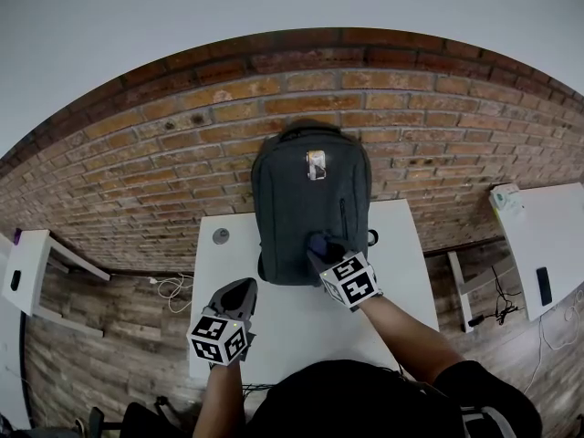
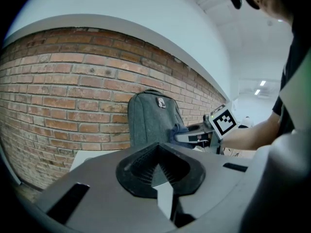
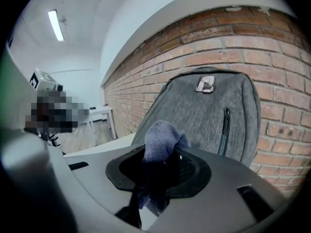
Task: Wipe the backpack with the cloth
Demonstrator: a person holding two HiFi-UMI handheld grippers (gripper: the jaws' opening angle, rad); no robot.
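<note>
A dark grey backpack (image 1: 310, 199) stands upright on the white table (image 1: 392, 281), leaning against the brick wall. It also fills the right gripper view as the backpack (image 3: 204, 115) and shows as the backpack (image 2: 153, 120) in the left gripper view. My right gripper (image 1: 321, 247) is shut on a blue cloth (image 3: 163, 137), held against the lower front of the bag. The cloth (image 2: 179, 130) bulges out past the jaws. My left gripper (image 1: 239, 293) hovers over the table, left of the bag, jaws closed with nothing between them.
A round grommet (image 1: 221, 236) sits in the table's back left. A white desk (image 1: 547, 245) with a dark phone stands at the right, a small white table (image 1: 23, 267) at the left. Cables lie on the wooden floor.
</note>
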